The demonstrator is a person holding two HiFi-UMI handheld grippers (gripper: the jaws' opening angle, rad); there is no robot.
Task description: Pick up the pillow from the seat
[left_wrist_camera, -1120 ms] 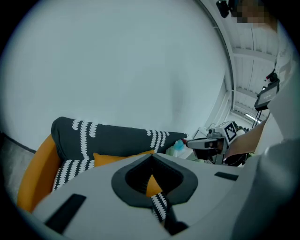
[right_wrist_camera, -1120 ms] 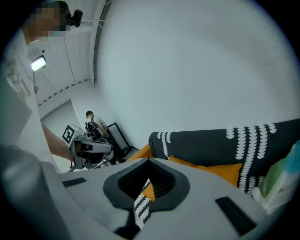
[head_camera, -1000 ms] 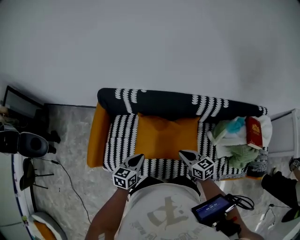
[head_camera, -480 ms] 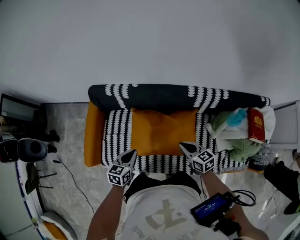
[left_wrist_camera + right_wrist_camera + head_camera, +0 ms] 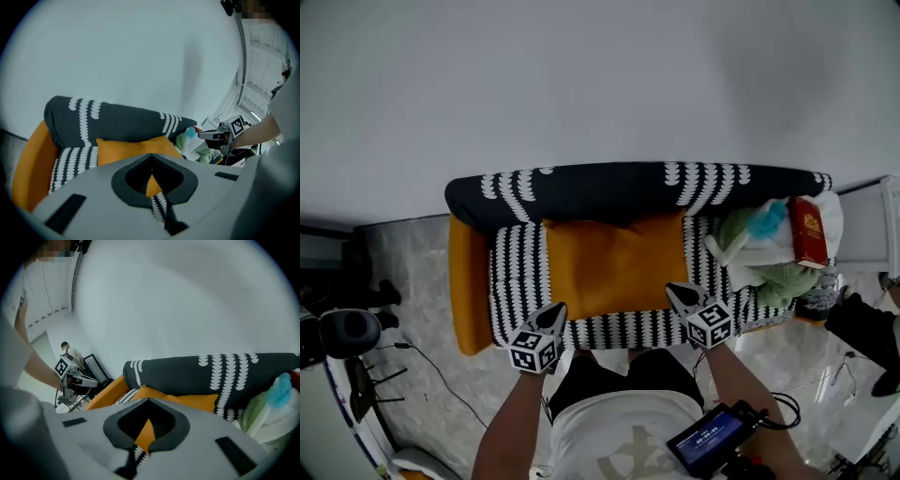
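You have stepped nearer the seat point(image 5: 517, 274), left gripper point(image 5: 554, 313) and right gripper point(image 5: 678, 293) pressed together, empty, flanking the ungrasped pillow point(image 5: 614, 264).

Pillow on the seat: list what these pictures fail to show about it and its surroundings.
Orange pillow: underside hidden in every view. Its front part is covered by the left gripper and right gripper in their own views.
Red item at the right end of the sofa: print too small, head view.
Green and white heap beside it: too jumbled to identify.
Sofa front: partly behind the person, head view.
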